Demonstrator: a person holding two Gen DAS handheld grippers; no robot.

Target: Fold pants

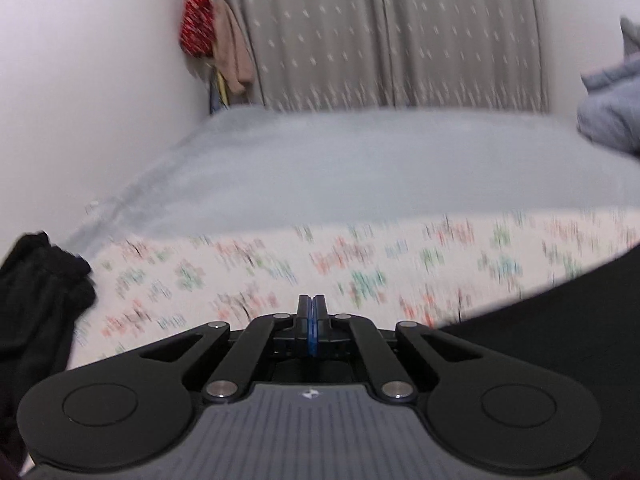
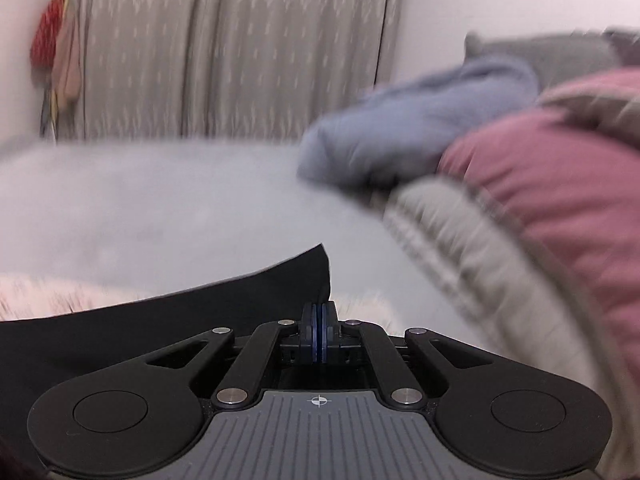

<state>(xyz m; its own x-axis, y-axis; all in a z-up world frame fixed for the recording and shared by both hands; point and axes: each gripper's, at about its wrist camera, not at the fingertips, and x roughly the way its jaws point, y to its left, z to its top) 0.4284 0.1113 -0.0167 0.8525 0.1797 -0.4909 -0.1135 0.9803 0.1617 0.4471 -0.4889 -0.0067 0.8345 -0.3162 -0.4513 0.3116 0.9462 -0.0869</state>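
Note:
The black pants point(image 1: 40, 292) show as a gathered end at the lower left of the left wrist view and as a dark stretch at its lower right point(image 1: 560, 320). My left gripper point(image 1: 311, 304) is shut, with nothing visible between its pads. In the right wrist view the pants point(image 2: 200, 308) spread as a flat black sheet from the left to my right gripper point(image 2: 319, 312), which is shut beside a corner of the cloth; whether it pinches the fabric is hidden. Both views are blurred by motion.
A bed with a grey-blue sheet point(image 1: 340, 160) and a floral cloth point(image 1: 360, 264) lies ahead. A blue-grey garment point(image 2: 400, 128), a pink and beige quilt point(image 2: 540, 184) and a grey pillow point(image 2: 560, 52) are piled at the right. Grey curtains point(image 1: 380, 32) hang behind.

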